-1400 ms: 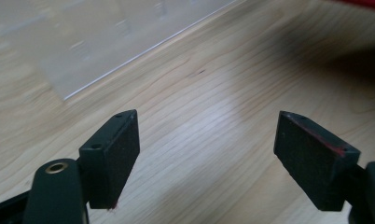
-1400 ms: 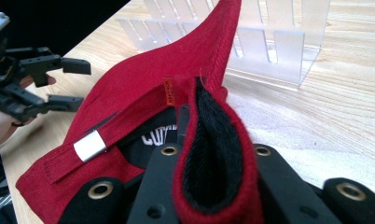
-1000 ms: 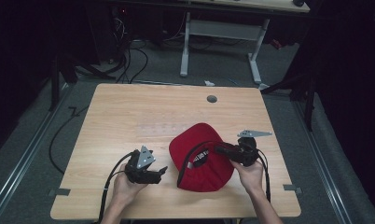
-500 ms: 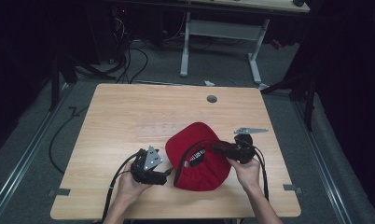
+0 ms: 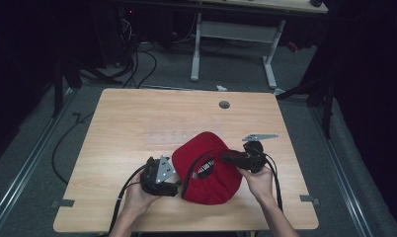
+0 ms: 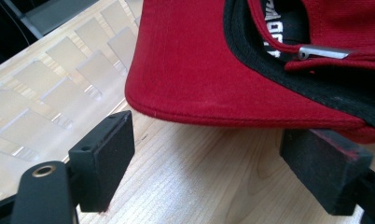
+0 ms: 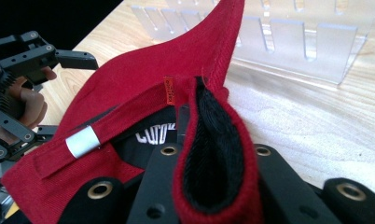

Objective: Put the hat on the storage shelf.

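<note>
Currently, red cap (image 7: 143, 93) rim between right gripper (image 7: 213, 168) fingers (image 7: 279, 182).

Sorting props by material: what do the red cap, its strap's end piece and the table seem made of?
The cap looks like matte woven cotton, with visible stitching rows and a black inner band. The strap's end piece looks like shiny metal, silvery with glints. The table looks like pale wood or laminate, with printed-looking grain.

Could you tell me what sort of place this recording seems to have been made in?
Probably a lab or workshop set up for recording. A plain wooden table stands on grey carpet amid dark surroundings, loose cables trail across the floor behind it, and the white legs of another desk show beyond.
</note>
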### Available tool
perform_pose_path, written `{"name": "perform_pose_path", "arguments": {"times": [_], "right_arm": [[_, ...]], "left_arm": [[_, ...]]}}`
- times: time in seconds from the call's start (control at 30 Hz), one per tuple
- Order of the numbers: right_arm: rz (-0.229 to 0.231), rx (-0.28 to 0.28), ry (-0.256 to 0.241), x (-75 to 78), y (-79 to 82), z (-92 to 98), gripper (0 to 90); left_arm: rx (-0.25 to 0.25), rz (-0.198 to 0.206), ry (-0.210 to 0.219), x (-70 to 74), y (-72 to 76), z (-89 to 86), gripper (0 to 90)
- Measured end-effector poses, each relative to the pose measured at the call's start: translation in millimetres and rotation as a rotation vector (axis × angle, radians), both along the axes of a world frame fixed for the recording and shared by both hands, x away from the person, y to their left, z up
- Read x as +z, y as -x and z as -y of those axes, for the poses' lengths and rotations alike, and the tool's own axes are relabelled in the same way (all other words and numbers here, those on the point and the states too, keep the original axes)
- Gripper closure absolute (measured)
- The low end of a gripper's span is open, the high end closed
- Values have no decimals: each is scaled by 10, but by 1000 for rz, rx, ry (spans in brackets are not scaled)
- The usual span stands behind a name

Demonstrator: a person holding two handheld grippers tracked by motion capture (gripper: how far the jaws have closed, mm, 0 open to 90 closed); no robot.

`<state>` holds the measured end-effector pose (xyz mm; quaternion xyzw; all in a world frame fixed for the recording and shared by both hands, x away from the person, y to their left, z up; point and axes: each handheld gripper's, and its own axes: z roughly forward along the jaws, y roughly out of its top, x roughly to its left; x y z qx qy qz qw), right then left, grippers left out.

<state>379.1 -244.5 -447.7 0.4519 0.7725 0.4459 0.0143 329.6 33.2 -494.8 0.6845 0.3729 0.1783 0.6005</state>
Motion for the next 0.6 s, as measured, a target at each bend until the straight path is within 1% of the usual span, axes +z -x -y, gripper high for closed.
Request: {"name": "perform_pose_path", "arguments": {"times": [0.13, 0.17, 0.23, 0.3, 0.37, 0.4, 0.43, 0.47, 0.5, 0.6], "right_arm": [[-6, 5, 5, -7, -4, -27, 828], [-15, 6, 5, -11, -8, -40, 828], [-17, 11, 4, -16, -11, -46, 828], [-22, 15, 8, -17, -9, -66, 828], [-19, 22, 9, -20, -12, -71, 827], [-23, 22, 12, -19, -5, -80, 826], [-23, 23, 12, -19, -4, -79, 825], [-23, 23, 12, -19, -4, -79, 825], [-27, 28, 5, -18, -3, -73, 824], [-29, 32, 5, -17, -1, -70, 822]], "left_arm": [[-3, 7, -10, -9, 7, 7, 186], [-3, 11, -14, -11, 8, 6, 192], [-3, 17, -8, -10, 15, 11, 196], [0, 24, -19, -17, 18, 14, 201], [6, 44, -29, -26, 30, 22, 212], [5, 52, -42, -26, 41, 21, 235], [6, 56, -44, -30, 48, 25, 242], [6, 58, -47, -35, 54, 27, 242], [4, 61, -50, -40, 59, 26, 264], [1, 62, -50, -51, 66, 31, 269]]}}
